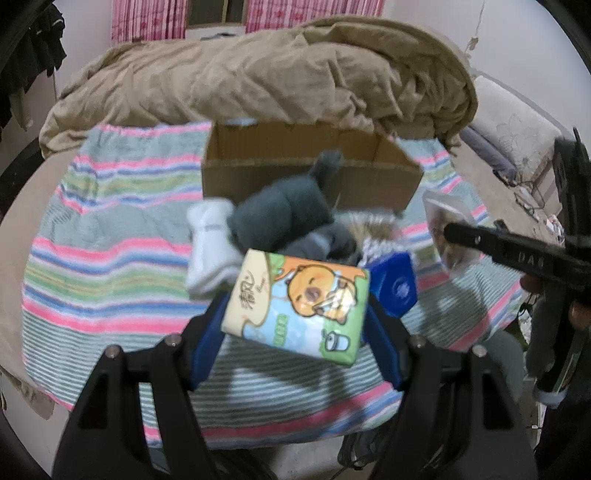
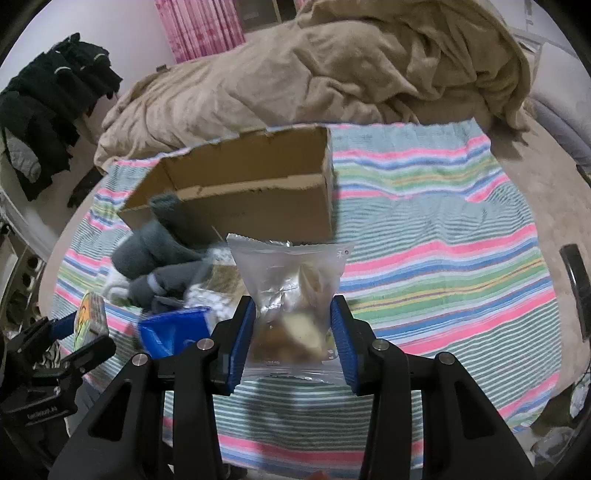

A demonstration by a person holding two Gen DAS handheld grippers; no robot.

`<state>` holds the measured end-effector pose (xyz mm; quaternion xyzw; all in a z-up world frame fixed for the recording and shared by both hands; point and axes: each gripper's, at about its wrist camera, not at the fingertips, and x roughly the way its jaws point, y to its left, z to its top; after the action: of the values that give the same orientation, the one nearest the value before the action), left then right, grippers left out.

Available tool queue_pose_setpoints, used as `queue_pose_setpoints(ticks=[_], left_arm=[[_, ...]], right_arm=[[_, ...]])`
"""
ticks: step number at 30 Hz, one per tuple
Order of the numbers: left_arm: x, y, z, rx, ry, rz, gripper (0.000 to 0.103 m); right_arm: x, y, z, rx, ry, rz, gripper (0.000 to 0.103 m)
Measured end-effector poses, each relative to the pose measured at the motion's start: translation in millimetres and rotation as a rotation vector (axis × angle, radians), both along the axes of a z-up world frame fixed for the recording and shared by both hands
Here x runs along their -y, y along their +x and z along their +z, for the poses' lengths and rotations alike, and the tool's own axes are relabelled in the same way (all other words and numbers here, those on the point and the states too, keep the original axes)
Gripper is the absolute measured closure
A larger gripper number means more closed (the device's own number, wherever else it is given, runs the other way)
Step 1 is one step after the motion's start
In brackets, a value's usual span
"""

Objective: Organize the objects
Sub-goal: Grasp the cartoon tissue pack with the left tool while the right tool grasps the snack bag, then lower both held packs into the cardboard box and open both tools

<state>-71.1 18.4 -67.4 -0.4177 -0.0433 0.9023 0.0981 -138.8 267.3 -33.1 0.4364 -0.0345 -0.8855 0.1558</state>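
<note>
My left gripper (image 1: pixel 295 321) is shut on a tissue pack (image 1: pixel 299 302) printed with an orange cartoon bear, held above the striped towel (image 1: pixel 110 258). My right gripper (image 2: pixel 293 332) is shut on a clear snack bag (image 2: pixel 291 291) with pale food inside, held above the towel (image 2: pixel 443 258). An open cardboard box (image 1: pixel 306 170) stands behind the pile; it also shows in the right wrist view (image 2: pixel 240 192). Grey socks (image 1: pixel 284 210), white socks (image 1: pixel 212 243) and a blue packet (image 1: pixel 395 284) lie in front of the box.
A rumpled tan blanket (image 1: pixel 258 74) lies behind the box. The right gripper's body (image 1: pixel 517 254) shows at the right of the left wrist view. Dark clothes (image 2: pixel 48 122) hang at the left. A pink curtain (image 2: pixel 199 26) is at the back.
</note>
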Motion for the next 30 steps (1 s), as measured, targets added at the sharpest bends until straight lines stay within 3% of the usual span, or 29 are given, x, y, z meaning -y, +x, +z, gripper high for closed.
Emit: queue_pose_setpoints(ticks=[10,18,25,30], left_arm=[[12.5,-29.9,53.1,-0.084,0.080,0.033,0.032],[9.2,-67.6,72.0,-0.132,0.067,0.023,0.032],[2.8,-112.2,65.4,-0.134,0.049,0.025,0.032],[0.9,-147.3,38.9,-0.089,0.046,0.039,0.032]], right_arm=[[2.7,-6.2,43.8,-0.095,-0.018,0.016,0.059],[10.6,-33.1,64.8,-0.143,-0.027,0.027,0.059],[23.7,-69.2,74.0,-0.166,-0.037,0.051,0.059],[33.7,-97.7,59.7,-0.137,-0.033,0.065,0.059]])
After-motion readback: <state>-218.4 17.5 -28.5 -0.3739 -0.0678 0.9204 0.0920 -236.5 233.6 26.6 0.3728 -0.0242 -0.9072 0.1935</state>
